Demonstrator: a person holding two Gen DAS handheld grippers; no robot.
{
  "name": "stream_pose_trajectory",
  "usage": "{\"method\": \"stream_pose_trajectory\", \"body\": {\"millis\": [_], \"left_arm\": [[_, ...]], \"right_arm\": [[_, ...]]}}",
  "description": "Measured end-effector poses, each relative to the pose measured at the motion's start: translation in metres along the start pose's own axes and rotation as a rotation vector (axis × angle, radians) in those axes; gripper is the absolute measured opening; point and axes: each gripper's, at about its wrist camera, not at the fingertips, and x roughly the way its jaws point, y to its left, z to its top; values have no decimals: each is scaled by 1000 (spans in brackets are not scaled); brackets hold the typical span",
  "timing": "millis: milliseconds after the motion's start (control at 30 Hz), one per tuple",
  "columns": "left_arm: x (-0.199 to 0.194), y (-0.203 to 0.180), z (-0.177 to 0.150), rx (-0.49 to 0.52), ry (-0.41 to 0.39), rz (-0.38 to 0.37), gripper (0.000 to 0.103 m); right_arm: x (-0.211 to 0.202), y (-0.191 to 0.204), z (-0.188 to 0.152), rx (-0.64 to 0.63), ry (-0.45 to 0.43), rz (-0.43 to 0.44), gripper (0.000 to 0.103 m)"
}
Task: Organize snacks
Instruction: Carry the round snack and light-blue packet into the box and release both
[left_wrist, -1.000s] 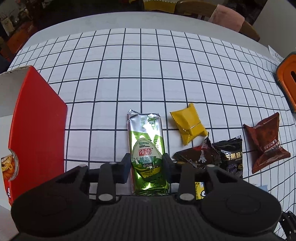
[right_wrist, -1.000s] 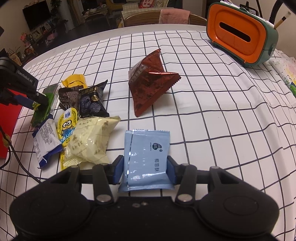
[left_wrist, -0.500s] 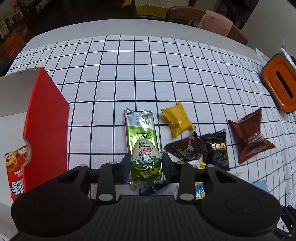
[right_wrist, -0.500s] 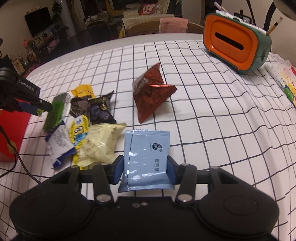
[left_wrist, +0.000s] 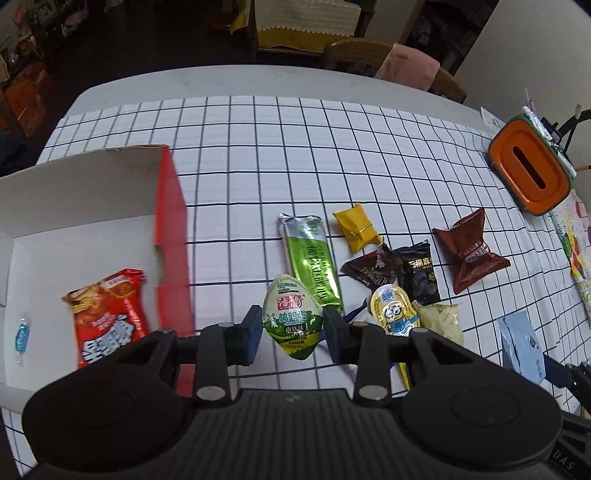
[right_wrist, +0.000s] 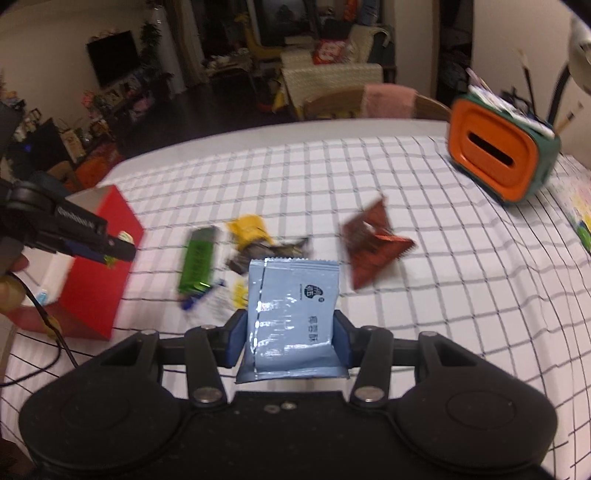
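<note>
A table draped in a white cloth with a black grid (left_wrist: 369, 155) carries everything. To the tool's left stands an open red-sided cardboard box (left_wrist: 173, 225). Straight ahead lies a long green foil bar (left_wrist: 314, 258), with a small yellow wrapped sweet (left_wrist: 356, 227) just right of it. Further right sit two dark brown packets (left_wrist: 399, 271), a reddish-brown crimped pouch (left_wrist: 471, 254), a yellow cartoon sachet (left_wrist: 393, 310) and a pale cream packet (left_wrist: 443, 321). Far right stands an orange and green tissue box (left_wrist: 528, 173).

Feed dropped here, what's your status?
Left gripper shut on green-white snack pouch. Right gripper shut on blue packet. Red box open, unobstructed.
</note>
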Motion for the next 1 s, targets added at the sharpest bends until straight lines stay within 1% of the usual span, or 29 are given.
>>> {"method": "stream_pose_trajectory", "body": {"millis": [233,367,600,800,1000], "left_arm": [[-36,45,-7,-20,-31,4,34],[-53,76,-11,-35,-49,17,35],[-75,136,-17,-73,-75,52,35],[-82,178,-20,-89,-83,79,35],[-76,211,-24,-80,-72,114,35]], "right_arm": [[-4,61,17,-53,-20,73,47],[-5,99,25,-96,-34,98,47],[2,164,34,-161,-32,136,47],[18,212,39,-217,-15,155,47],[45,254,43,-259,0,148,47]]}}
